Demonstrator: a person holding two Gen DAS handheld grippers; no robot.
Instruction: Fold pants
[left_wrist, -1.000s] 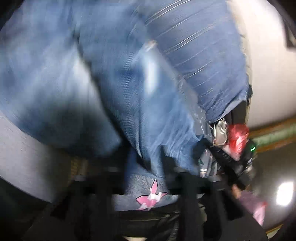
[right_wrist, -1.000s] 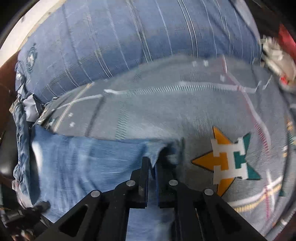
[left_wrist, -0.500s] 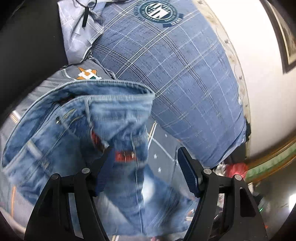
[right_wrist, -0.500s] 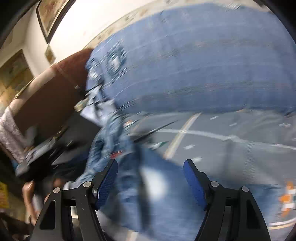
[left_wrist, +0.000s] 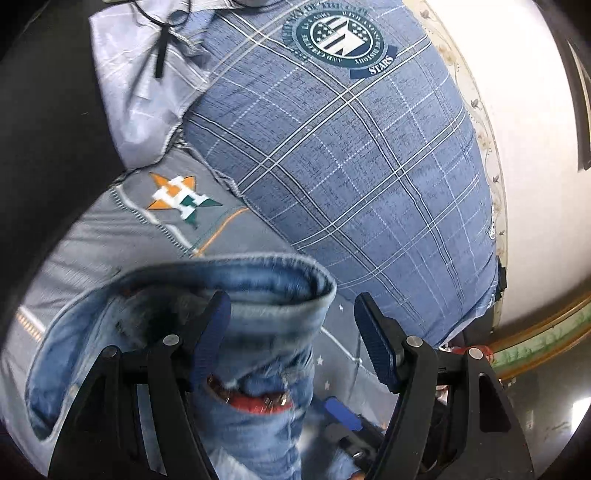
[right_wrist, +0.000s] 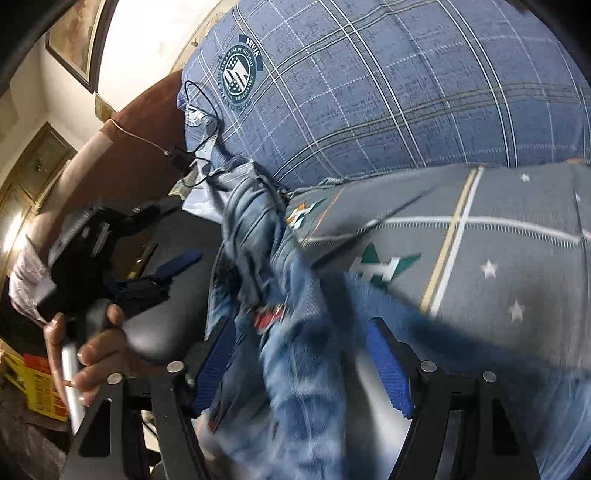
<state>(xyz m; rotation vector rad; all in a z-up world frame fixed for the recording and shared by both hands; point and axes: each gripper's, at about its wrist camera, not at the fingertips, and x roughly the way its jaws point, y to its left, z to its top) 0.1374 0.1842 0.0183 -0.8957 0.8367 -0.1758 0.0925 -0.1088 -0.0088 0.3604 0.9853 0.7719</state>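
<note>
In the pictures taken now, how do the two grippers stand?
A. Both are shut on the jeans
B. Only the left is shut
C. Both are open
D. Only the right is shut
C: the left gripper and the right gripper both show blue pads spread wide apart, with the jeans lying loose between them, not pinched.

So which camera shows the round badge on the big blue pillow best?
The left wrist view: the round badge faces the camera there, sharp and upright, with "STARS" readable on the blue pillow. In the right wrist view the badge is smaller, tilted and upside down.
</note>
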